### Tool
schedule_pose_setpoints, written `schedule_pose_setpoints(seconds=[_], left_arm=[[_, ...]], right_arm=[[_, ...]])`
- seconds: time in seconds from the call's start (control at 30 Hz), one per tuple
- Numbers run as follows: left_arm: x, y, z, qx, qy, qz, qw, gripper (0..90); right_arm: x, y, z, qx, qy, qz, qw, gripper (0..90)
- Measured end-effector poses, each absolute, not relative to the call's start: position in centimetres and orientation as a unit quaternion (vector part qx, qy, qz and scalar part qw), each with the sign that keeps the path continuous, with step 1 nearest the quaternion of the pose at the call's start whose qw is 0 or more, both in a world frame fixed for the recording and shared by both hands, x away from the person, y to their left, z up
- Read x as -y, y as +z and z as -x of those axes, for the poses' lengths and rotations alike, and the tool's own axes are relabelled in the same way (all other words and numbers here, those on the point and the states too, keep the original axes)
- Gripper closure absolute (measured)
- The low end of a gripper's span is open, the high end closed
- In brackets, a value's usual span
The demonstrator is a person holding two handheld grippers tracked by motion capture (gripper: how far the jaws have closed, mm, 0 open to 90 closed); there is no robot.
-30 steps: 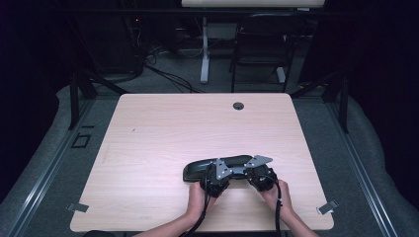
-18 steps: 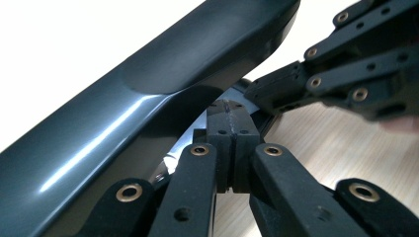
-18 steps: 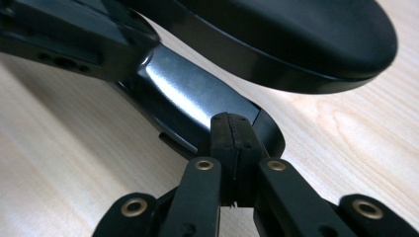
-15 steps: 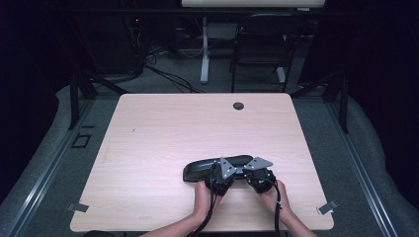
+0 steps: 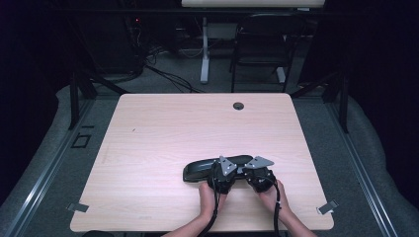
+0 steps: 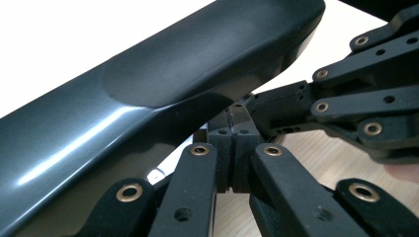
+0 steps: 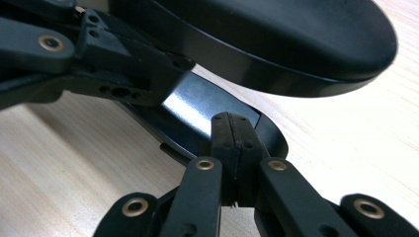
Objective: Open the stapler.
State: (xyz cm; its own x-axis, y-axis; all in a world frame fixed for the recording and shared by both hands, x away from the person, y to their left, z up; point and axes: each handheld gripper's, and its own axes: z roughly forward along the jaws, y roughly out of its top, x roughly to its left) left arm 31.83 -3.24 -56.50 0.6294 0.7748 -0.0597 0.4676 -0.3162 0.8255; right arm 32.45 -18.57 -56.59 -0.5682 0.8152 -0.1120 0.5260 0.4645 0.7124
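Glasses case [image 5: 217, 167] lies on the table [image 5: 163, 143] near its front edge, right of centre; left gripper [image 5: 223, 178] and right gripper [image 5: 258, 177] side by side at its near side.

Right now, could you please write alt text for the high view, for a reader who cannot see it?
A person's two hands hold the left tool and right tool side by side against a long glossy black case near the front edge of a light wooden table. Both tools are shut. Behind the table stands a dark chair.
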Motion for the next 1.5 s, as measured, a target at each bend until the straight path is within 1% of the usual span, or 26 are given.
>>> schedule_pose_setpoints(seconds=[0.4, 0.63, 0.93, 1.17, 1.5], left_arm=[[4.0, -57.0, -32.2, -0.416, 0.178, -0.776, 0.440, 90.0], [4.3, -57.1, -32.2, -0.405, 0.187, -0.779, 0.440, 90.0], [4.6, -57.5, -31.8, -0.414, 0.208, -0.759, 0.457, 90.0], [4.5, -57.6, -31.7, -0.425, 0.202, -0.749, 0.467, 90.0], [4.9, -57.6, -31.5, -0.416, 0.206, -0.748, 0.474, 90.0]], right_arm=[[18.6, -56.7, -32.5, -0.817, 0.329, -0.419, 0.220, 90.0], [18.8, -56.8, -32.5, -0.812, 0.336, -0.427, 0.213, 90.0], [18.9, -56.9, -32.5, -0.807, 0.343, -0.432, 0.211, 90.0], [18.9, -56.8, -32.4, -0.809, 0.339, -0.429, 0.213, 90.0], [19.0, -56.9, -32.4, -0.808, 0.343, -0.429, 0.212, 90.0]])
